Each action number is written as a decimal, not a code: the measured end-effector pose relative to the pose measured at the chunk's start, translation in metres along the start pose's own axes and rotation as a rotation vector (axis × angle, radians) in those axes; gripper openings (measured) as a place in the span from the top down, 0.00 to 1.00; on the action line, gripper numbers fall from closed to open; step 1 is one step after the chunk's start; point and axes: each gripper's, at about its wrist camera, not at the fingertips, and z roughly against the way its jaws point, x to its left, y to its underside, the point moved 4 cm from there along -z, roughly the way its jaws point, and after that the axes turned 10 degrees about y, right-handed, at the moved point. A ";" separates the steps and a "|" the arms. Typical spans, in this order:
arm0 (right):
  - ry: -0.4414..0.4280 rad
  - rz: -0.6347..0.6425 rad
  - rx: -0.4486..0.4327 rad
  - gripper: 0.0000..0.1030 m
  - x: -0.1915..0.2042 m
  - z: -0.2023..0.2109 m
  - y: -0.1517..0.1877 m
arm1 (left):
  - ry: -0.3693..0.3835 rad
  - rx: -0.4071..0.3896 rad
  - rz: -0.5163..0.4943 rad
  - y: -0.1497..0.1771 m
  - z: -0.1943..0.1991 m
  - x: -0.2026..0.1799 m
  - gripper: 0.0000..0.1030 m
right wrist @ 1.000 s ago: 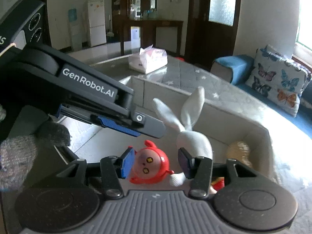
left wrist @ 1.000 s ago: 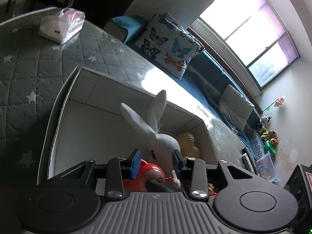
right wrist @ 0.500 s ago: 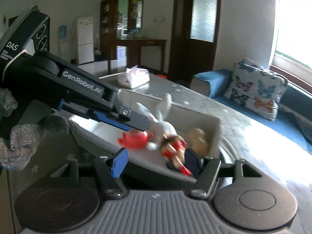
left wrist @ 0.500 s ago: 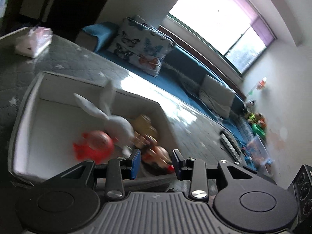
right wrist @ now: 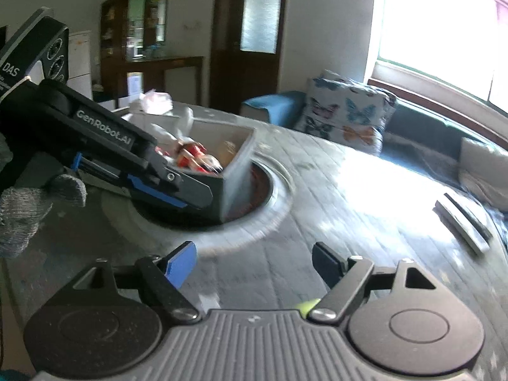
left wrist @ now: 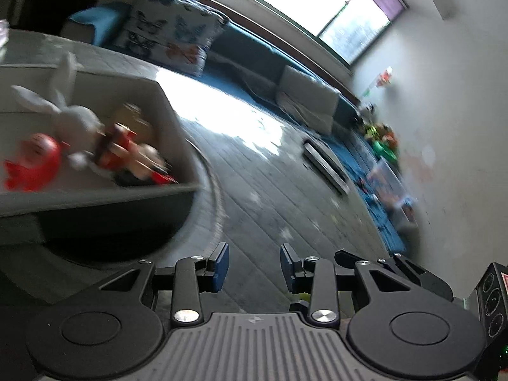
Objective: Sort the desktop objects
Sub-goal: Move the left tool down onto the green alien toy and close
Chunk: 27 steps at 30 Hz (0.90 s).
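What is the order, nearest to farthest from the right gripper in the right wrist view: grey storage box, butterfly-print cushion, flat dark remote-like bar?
1. Grey storage box holding toys, ahead and left of the right gripper, whose fingers are opening with nothing between them.
2. Flat dark remote-like bar, far right on the table.
3. Butterfly-print cushion, on the sofa beyond the table.

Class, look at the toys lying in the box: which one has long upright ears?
The white plush rabbit: two long pale ears stick up from its head. The round red toy beside it and the red-and-tan figure have none.
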 end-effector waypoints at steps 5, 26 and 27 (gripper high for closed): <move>0.040 -0.059 0.034 0.20 -0.021 0.005 0.023 | 0.028 0.058 -0.025 0.011 -0.022 -0.018 0.63; 0.035 -0.166 0.126 0.23 -0.050 -0.017 0.072 | 0.080 0.168 -0.018 0.025 -0.075 -0.045 0.63; 0.033 -0.172 0.127 0.24 -0.051 -0.018 0.072 | 0.080 0.170 -0.016 0.025 -0.076 -0.045 0.64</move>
